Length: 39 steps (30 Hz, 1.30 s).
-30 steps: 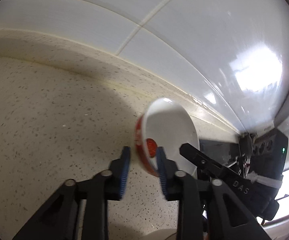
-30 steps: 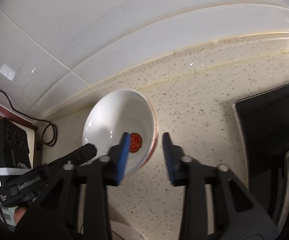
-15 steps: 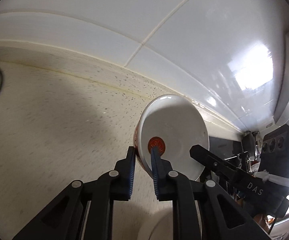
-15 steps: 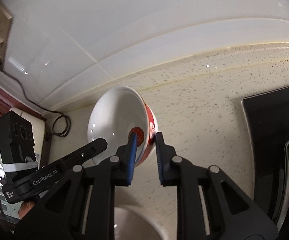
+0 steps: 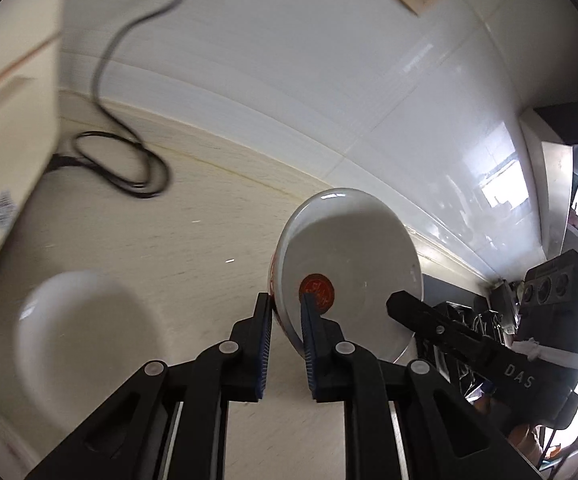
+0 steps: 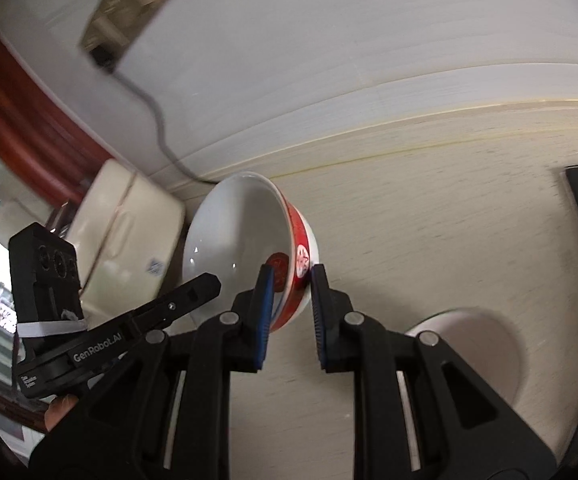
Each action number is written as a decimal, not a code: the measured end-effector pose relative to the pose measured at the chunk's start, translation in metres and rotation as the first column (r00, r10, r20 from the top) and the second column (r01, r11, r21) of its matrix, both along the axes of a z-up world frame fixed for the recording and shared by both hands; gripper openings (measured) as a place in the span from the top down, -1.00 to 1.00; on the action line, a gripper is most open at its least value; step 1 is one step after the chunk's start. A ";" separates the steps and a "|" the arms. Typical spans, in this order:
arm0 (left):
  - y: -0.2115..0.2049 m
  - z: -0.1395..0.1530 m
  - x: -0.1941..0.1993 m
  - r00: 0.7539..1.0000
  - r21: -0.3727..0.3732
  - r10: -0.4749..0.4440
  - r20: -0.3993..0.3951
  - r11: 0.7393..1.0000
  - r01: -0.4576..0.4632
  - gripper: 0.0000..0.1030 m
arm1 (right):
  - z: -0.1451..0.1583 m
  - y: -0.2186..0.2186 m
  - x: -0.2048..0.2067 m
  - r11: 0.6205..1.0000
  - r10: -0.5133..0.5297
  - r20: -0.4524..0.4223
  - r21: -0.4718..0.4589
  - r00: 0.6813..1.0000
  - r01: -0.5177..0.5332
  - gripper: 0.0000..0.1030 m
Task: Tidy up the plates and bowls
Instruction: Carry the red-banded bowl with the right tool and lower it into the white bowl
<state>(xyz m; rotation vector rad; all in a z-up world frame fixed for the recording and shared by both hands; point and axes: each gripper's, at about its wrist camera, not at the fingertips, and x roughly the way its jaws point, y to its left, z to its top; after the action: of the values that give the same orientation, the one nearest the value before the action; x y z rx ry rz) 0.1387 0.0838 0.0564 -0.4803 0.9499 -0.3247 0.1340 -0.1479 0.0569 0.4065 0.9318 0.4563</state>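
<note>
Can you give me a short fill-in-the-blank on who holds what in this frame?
1. The bowl with the red band is gripped by ____ grippers at once.
2. The left gripper clamps the bowl by its ____.
3. The right gripper has one pad inside the bowl and the other pad ____ it.
4. A second, plain white bowl rests on the ____.

Missing words: two; rim; outside; counter
</note>
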 end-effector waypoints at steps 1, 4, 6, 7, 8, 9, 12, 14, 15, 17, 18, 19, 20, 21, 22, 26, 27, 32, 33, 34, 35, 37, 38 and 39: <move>0.008 0.000 -0.005 1.000 0.005 0.009 0.001 1.000 -0.009 0.72 | 0.001 0.007 -0.003 1.000 0.011 0.005 0.002 1.000 -0.011 0.57; 0.028 -0.001 -0.019 0.999 0.007 0.034 -0.005 0.999 -0.034 0.73 | 0.004 0.035 -0.013 0.999 0.045 0.014 0.003 0.999 -0.045 0.57; 0.043 -0.001 -0.028 0.999 0.010 0.048 0.000 0.999 -0.048 0.73 | 0.003 0.048 -0.013 0.998 0.059 0.014 0.003 0.998 -0.059 0.57; 0.046 -0.002 -0.031 0.999 0.010 0.054 -0.001 0.998 -0.054 0.73 | 0.002 0.057 -0.015 0.998 0.069 0.013 0.004 0.998 -0.069 0.57; 0.051 -0.003 -0.035 0.998 0.010 0.061 -0.002 0.998 -0.061 0.73 | 0.002 0.062 -0.016 0.997 0.077 0.012 0.003 0.997 -0.077 0.57; 0.056 -0.004 -0.038 0.998 0.011 0.069 -0.004 0.998 -0.069 0.73 | 0.001 0.071 -0.017 0.996 0.087 0.010 0.001 0.996 -0.087 0.57; 0.071 -0.007 -0.046 0.996 0.016 0.090 -0.008 0.996 -0.090 0.73 | -0.005 0.086 -0.018 0.994 0.109 0.001 0.006 0.994 -0.109 0.57; 0.080 -0.009 -0.051 0.995 0.020 0.102 -0.013 0.995 -0.101 0.73 | -0.012 0.096 -0.016 0.992 0.122 -0.008 0.010 0.992 -0.122 0.57; 0.084 -0.009 -0.053 0.994 0.024 0.108 -0.014 0.994 -0.107 0.73 | -0.015 0.103 -0.016 0.991 0.132 -0.014 0.014 0.991 -0.132 0.57; 0.091 -0.011 -0.056 0.993 0.031 0.118 -0.017 0.993 -0.118 0.73 | -0.019 0.108 -0.022 0.989 0.145 -0.025 0.026 0.989 -0.144 0.57; 0.094 -0.012 -0.057 0.992 0.033 0.123 -0.020 0.992 -0.122 0.73 | -0.019 0.108 -0.025 0.988 0.152 -0.030 0.030 0.988 -0.151 0.57; 0.096 -0.015 -0.059 0.992 0.039 0.127 -0.023 0.991 -0.126 0.73 | -0.020 0.112 -0.026 0.987 0.157 -0.034 0.029 0.987 -0.156 0.57; 0.098 -0.017 -0.059 0.991 0.044 0.131 -0.027 0.991 -0.130 0.73 | -0.020 0.112 -0.026 0.987 0.161 -0.040 0.027 0.986 -0.160 0.57; 0.100 -0.019 -0.059 0.990 0.049 0.136 -0.031 0.990 -0.134 0.73 | -0.022 0.117 -0.025 0.986 0.164 -0.046 0.022 0.985 -0.163 0.57; 0.102 -0.021 -0.059 0.989 0.053 0.142 -0.038 0.989 -0.140 0.73 | -0.025 0.121 -0.025 0.986 0.166 -0.053 0.018 0.985 -0.166 0.57; 0.108 -0.030 -0.060 0.987 0.058 0.150 -0.053 0.987 -0.147 0.73 | -0.037 0.131 -0.022 0.985 0.174 -0.081 0.012 0.981 -0.174 0.57; 0.109 -0.032 -0.059 0.987 0.060 0.153 -0.058 0.987 -0.150 0.73 | -0.039 0.132 -0.022 0.984 0.176 -0.083 0.010 0.981 -0.175 0.57; 0.108 -0.037 -0.059 0.985 0.087 0.160 -0.059 0.984 -0.154 0.73 | -0.046 0.140 -0.021 0.983 0.182 -0.094 -0.016 0.979 -0.184 0.57; 0.107 -0.037 -0.059 0.985 0.098 0.161 -0.057 0.983 -0.155 0.73 | -0.048 0.142 -0.021 0.982 0.183 -0.094 -0.026 0.979 -0.186 0.57; 0.106 -0.038 -0.060 0.985 0.110 0.163 -0.057 0.982 -0.156 0.73 | -0.049 0.143 -0.021 0.981 0.186 -0.095 -0.041 0.978 -0.190 0.57; 0.105 -0.041 -0.059 0.985 0.116 0.163 -0.056 0.981 -0.155 0.73 | -0.049 0.144 -0.021 0.980 0.187 -0.096 -0.048 0.978 -0.192 0.57; 0.103 -0.043 -0.059 0.985 0.135 0.164 -0.053 0.978 -0.156 0.73 | -0.051 0.144 -0.021 0.980 0.186 -0.100 -0.057 0.978 -0.192 0.57; 0.102 -0.044 -0.059 0.985 0.144 0.164 -0.051 0.977 -0.155 0.73 | -0.053 0.144 -0.020 0.979 0.187 -0.103 -0.059 0.977 -0.194 0.57; 0.101 -0.044 -0.059 0.985 0.155 0.163 -0.048 0.976 -0.154 0.73 | -0.053 0.143 -0.021 0.979 0.188 -0.104 -0.063 0.977 -0.195 0.57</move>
<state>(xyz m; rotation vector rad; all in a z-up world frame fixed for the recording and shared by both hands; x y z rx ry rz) 0.0796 0.1844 0.0121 -0.4261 0.9806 -0.0931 0.1130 -0.0050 0.0035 0.2756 1.0850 0.5806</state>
